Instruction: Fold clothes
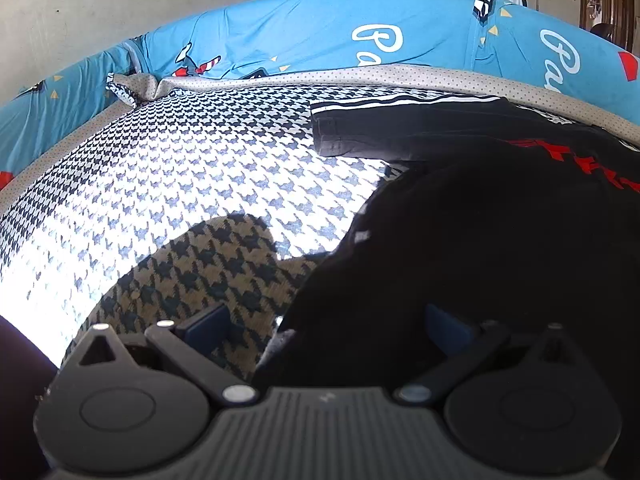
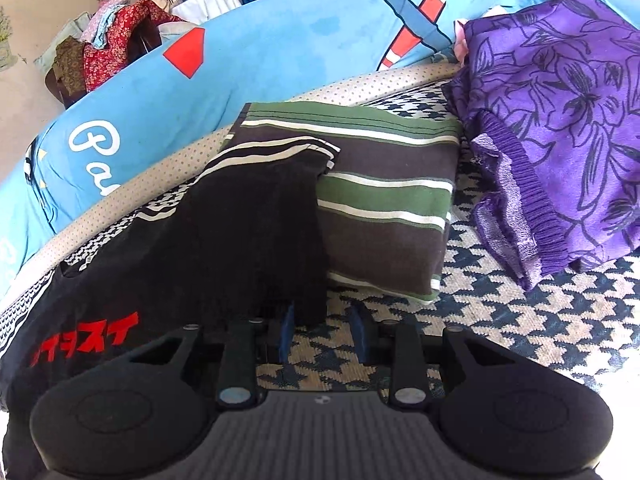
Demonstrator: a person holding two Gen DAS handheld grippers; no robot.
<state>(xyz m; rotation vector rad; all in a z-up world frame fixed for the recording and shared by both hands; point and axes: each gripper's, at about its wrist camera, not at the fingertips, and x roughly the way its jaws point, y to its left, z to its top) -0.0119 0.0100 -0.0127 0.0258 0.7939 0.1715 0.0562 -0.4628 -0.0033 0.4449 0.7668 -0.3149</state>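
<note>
My right tongs (image 2: 322,334) stand narrowly parted with only houndstooth cover showing between the blue pads; the hem corner of the black T-shirt (image 2: 224,236) hangs just above the left pad, touching nothing that I can make out, so I call them unclamped. My left tongs (image 1: 320,320) are spread wide, the left pad over bare cover and the right pad lost in the dark cloth, whose edge lies between them without being pinched. The shirt, with red lettering across it, sprawls along the far side of the bed (image 1: 168,168) toward the dotted border, one sleeve lapping onto the folded green-striped garment (image 2: 384,184). Beyond that, at the far right edge, sits a rumpled purple floral garment (image 2: 560,100), and a blue printed sheet (image 2: 280,48) rises behind everything. I judge the shirt light, limp and inclined to sag and bunch, not slippery; I would take it at the hem corners, one per hand, so it hangs flat for the fold.
</note>
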